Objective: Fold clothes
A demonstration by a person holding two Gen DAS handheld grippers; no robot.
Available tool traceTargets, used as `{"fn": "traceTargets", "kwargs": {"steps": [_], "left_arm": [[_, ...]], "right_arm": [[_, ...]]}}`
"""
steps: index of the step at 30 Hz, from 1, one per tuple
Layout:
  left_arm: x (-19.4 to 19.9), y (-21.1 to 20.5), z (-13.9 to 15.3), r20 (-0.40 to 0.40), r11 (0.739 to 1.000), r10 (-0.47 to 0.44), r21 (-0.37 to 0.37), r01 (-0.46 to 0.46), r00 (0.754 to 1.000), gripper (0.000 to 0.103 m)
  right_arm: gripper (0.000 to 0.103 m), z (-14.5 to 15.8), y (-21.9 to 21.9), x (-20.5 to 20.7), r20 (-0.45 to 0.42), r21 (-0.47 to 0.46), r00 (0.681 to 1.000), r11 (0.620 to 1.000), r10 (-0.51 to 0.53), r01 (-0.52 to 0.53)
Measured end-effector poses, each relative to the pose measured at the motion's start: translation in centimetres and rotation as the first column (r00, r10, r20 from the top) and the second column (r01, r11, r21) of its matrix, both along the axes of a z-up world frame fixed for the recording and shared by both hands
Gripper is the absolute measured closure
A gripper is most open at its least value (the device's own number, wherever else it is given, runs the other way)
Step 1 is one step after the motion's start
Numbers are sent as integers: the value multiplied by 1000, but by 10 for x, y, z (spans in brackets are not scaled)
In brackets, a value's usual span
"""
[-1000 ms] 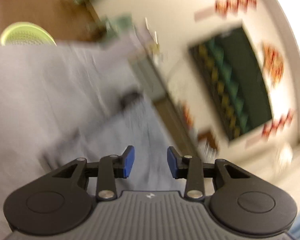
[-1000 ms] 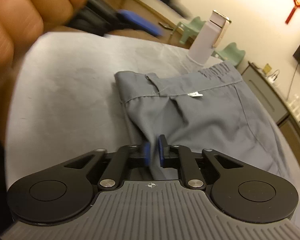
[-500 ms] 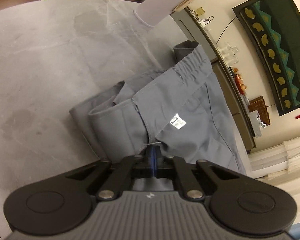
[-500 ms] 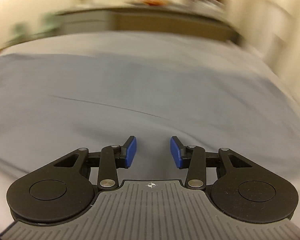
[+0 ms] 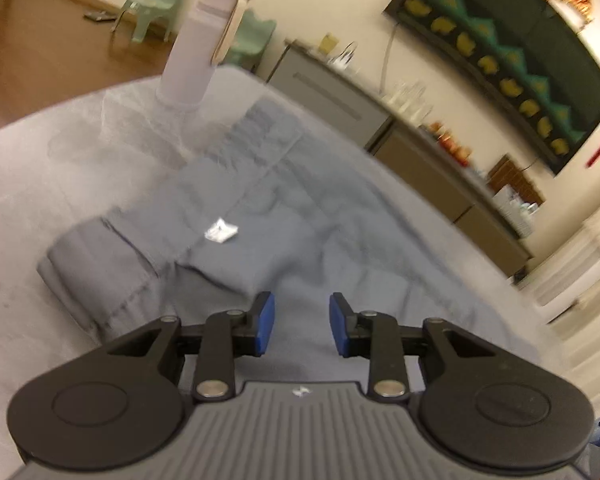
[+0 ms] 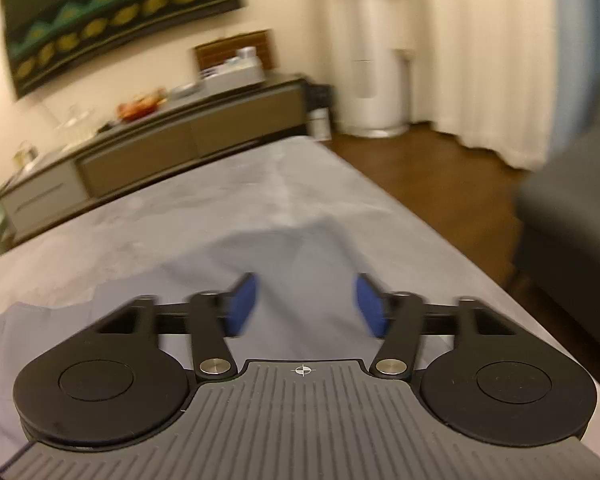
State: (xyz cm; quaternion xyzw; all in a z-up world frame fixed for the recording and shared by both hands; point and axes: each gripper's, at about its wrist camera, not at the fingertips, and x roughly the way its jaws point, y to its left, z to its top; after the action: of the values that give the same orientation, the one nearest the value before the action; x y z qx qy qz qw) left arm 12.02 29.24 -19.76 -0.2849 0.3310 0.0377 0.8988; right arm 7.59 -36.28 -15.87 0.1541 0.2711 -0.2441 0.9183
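The left gripper [image 5: 302,330] hangs over the grey trousers [image 5: 284,216]; its blue pads [image 5: 265,322] stand apart and are opening, with only cloth seen beyond the gap, nothing pinched. The trousers lie on the grey sheet [image 5: 60,184], their near end folded back into a thick roll at the left, the elastic waistband far off near a pale bottle [image 5: 198,46] that stands upright on the sheet just beyond the cloth. A small white tag [image 5: 220,233] sits on the fabric ahead of the pads; its print is too blurred to read. To the left of the roll the sheet is bare out to its curved edge, with wood floor past it.

The right gripper [image 6: 306,306] points along a trouser leg [image 6: 284,256]; its jaws are wide and widening, and the pads [image 6: 242,306] do not press on the cloth below them. The leg's end lies ahead of the pads, with bare sheet [image 6: 180,216] beyond up to the far edge. The right edge of the sheet runs diagonally close by, with floor and a dark sofa [image 6: 572,216] beyond. A low cabinet [image 6: 160,148] stands behind the far edge. No writing is legible.
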Motion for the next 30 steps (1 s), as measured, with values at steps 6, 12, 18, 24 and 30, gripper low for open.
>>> {"fn": "traceTargets", "kwargs": {"steps": [6,12,18,24,30], "left_arm": [[14,5,-21,-100,999,35,-15,-37,994,78],[17,8,-26,-113,999,41,-19,-43,993,78],[19,12,-29,-110,998,36,-42,-41,993,78],[19,7,-26,-111,999,41,-21,-43,993,78],[24,-7,-28,-148,999,-13,44,20,989,98]], "right_arm": [[42,-48,-99,38,36,294,996,954,-79,65],[43,-71,-130,51,139,514,990,856,-12,-62],[44,-81,-140,69,153,561,979,803,138,-201],[102,-67,-113,84,92,399,987,904,129,-156],[101,-63,-94,88,-112,84,994,996,-9,19]]}}
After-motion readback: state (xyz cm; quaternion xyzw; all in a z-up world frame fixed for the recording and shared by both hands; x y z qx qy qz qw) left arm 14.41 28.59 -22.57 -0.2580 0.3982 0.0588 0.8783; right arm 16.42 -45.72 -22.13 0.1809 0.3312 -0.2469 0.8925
